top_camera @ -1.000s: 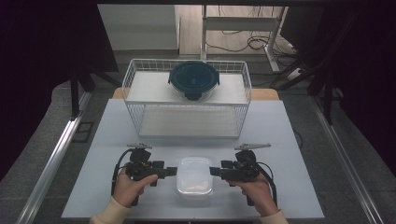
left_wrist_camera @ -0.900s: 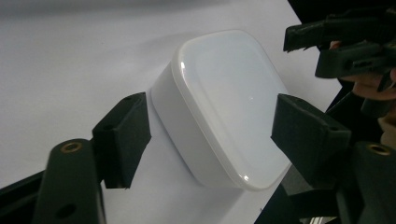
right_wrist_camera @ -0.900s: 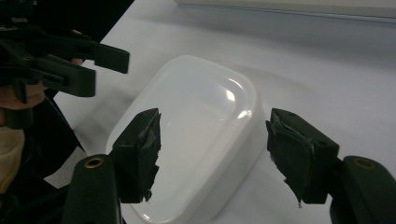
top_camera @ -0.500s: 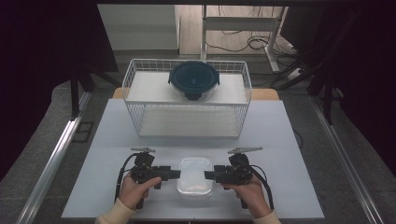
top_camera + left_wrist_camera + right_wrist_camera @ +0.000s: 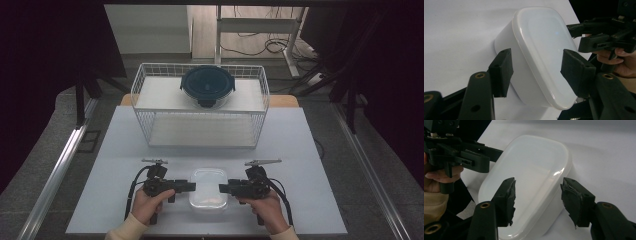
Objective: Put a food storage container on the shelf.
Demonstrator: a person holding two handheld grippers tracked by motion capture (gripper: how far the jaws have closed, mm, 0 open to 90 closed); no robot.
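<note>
A white translucent lidded container (image 5: 208, 188) lies on the white table near its front edge, also seen close up (image 5: 541, 50) (image 5: 529, 180). My left gripper (image 5: 191, 186) points at its left side, jaws open and spread around the container's near end (image 5: 536, 70). My right gripper (image 5: 222, 188) points at its right side, jaws likewise open astride the container (image 5: 537, 195). In the left gripper view the other gripper (image 5: 599, 35) shows at the far end; in the right gripper view the left one (image 5: 461, 152) does. Neither is pressing on the container as far as I can tell.
A white wire basket (image 5: 150, 100) stands at the back of the table with a round dark-lidded bowl (image 5: 207, 86) on its top shelf. Bare table (image 5: 115, 150) lies between basket and container. Cables trail from both grippers toward the front edge.
Both hands have drawn toward the front edge and inward, bringing the open jaws up against the container's two ends. The container has stayed in place.
</note>
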